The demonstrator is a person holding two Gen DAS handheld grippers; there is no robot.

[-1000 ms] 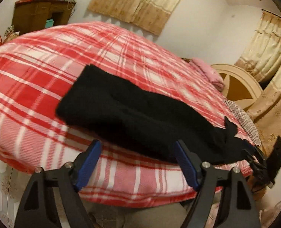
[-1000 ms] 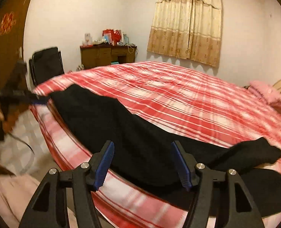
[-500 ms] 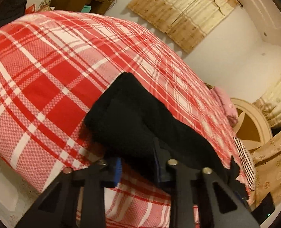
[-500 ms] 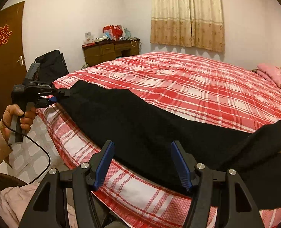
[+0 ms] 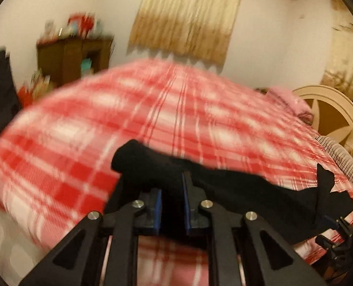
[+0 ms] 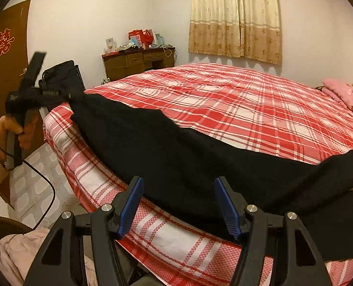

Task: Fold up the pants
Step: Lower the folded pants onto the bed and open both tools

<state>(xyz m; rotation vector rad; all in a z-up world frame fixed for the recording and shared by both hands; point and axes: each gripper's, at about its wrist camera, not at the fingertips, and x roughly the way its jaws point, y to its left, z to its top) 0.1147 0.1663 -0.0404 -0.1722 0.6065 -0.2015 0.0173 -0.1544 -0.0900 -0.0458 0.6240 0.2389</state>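
**Black pants pinched at one end on a red plaid bed**

Black knit pants (image 6: 176, 157) lie stretched along the near edge of a bed covered with a red-and-white plaid bedspread (image 6: 248, 100). In the right wrist view they run from about nine o'clock, where one end is raised off the cover, down and across to four o'clock, where the fabric spreads wider and partly hangs over the bed's edge.

The left gripper (image 5: 171, 205) has its blue-padded fingers (image 5: 158, 211) pressed together on that raised end of the pants; a bunched fold of cloth stands up between and above them. From the right wrist view the same tool sits at nine o'clock, held in a person's left hand (image 6: 16, 128) with a pale sleeve and a black cable trailing below.

The right gripper (image 6: 179, 205) stands with its fingers (image 6: 131, 205) apart and nothing between the pads. They hover just over the near hem of the pants at six o'clock; contact cannot be told.

Beyond the bed, a brown dresser (image 6: 138, 62) with cluttered items stands at eleven o'clock, a beige curtain (image 6: 236, 19) hangs at one o'clock, and a pink pillow (image 6: 343, 93) rests at three o'clock. The left wrist view is blurred.
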